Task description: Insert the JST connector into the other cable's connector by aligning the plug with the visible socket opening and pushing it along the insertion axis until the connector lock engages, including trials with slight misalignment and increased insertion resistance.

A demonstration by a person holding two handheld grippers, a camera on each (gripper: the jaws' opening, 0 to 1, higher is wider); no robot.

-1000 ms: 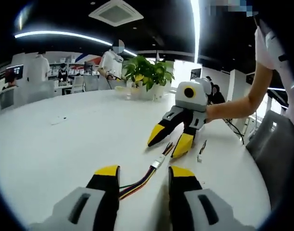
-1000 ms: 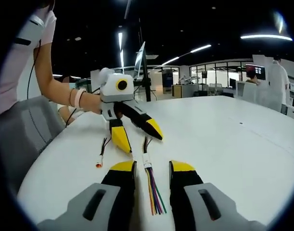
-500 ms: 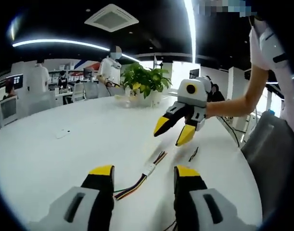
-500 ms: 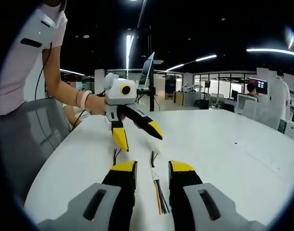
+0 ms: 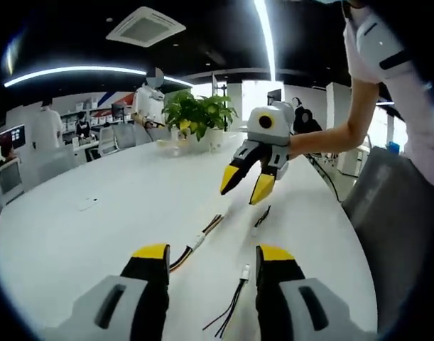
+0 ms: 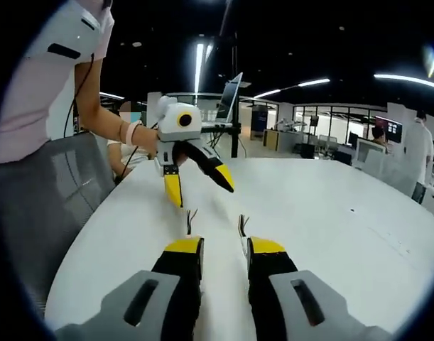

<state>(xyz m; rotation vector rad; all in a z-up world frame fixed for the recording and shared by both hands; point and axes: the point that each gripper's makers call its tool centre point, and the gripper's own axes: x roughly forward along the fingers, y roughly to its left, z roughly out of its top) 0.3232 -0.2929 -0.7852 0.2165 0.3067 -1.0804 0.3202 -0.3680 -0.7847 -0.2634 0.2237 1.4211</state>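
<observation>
On the white table (image 5: 96, 213) lies a multi-colour ribbon cable with a white connector (image 5: 196, 242), just beyond my left gripper (image 5: 213, 253), whose jaws stand open and empty. By its right jaw lies a black-wire cable with a small white plug (image 5: 245, 271). A short dark lead (image 5: 261, 217) lies farther off. The right gripper (image 5: 245, 186) hangs open above the table, in a person's hand. In the right gripper view my right gripper (image 6: 224, 246) is open, with one cable end (image 6: 243, 227) by its right jaw and another (image 6: 189, 220) by the left. The left gripper (image 6: 199, 185) hovers open beyond.
A potted plant (image 5: 195, 114) stands at the far side of the table. A grey chair (image 5: 394, 213) sits by the table edge, also seen as a chair (image 6: 46, 192) in the right gripper view. A monitor on a pole (image 6: 229, 89) stands behind. People stand in the background.
Both grippers have risen and drawn back from the cables, still open. The black-wire cable with the white plug has come into the left gripper view.
</observation>
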